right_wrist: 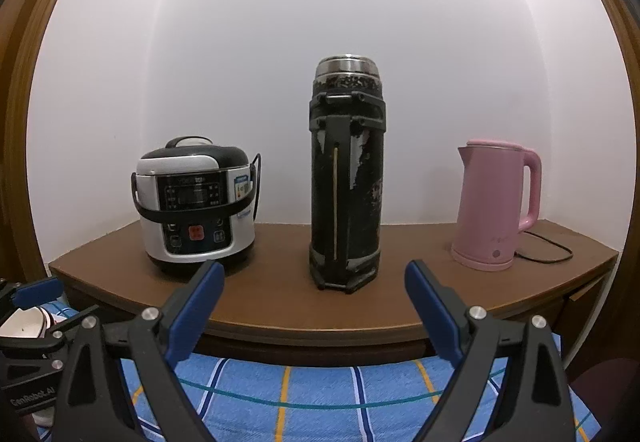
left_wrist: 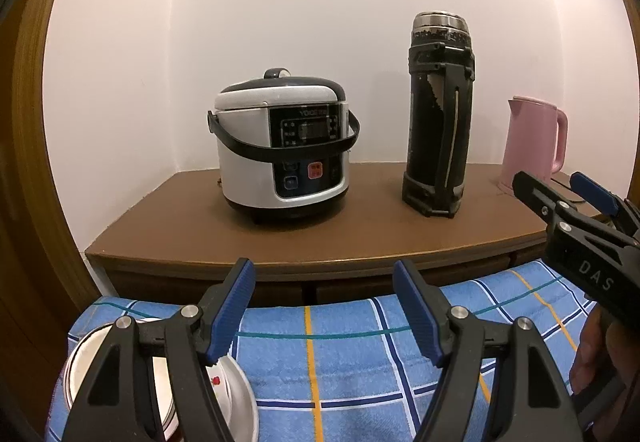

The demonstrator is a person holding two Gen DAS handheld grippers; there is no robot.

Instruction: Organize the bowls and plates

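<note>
Both grippers hover over the blue checked cloth point(left_wrist: 340, 374), nothing held. Left gripper point(left_wrist: 324, 306) jaws stand wide apart, empty. Right gripper point(right_wrist: 314, 306) jaws also wide apart, empty, pointing level at the brown surface point(right_wrist: 400, 302) behind.

Task items: stacked white bowls and plates point(left_wrist: 236, 398) sit at the cloth's left edge, partly hidden under the left gripper's left finger; one has a small red print. The right wrist view catches a white bowl point(right_wrist: 24, 326) at far left, beside the left gripper.

Step in hand, likely: reach for the dishes. Judgement: tip the left gripper down and left, straddle one rim only, close gently since glazed ware slips, lift straight to avoid dragging the stack.

On the surface: rice cooker point(left_wrist: 280, 145) toward the left edge, black flask point(left_wrist: 438, 117) mid, pink kettle point(right_wrist: 496, 205) toward the right edge.

Writing: "DAS" on the right gripper body, "GenRobot.AI" on the left one; cooker brand reads roughly "YOICE", unclear.
</note>
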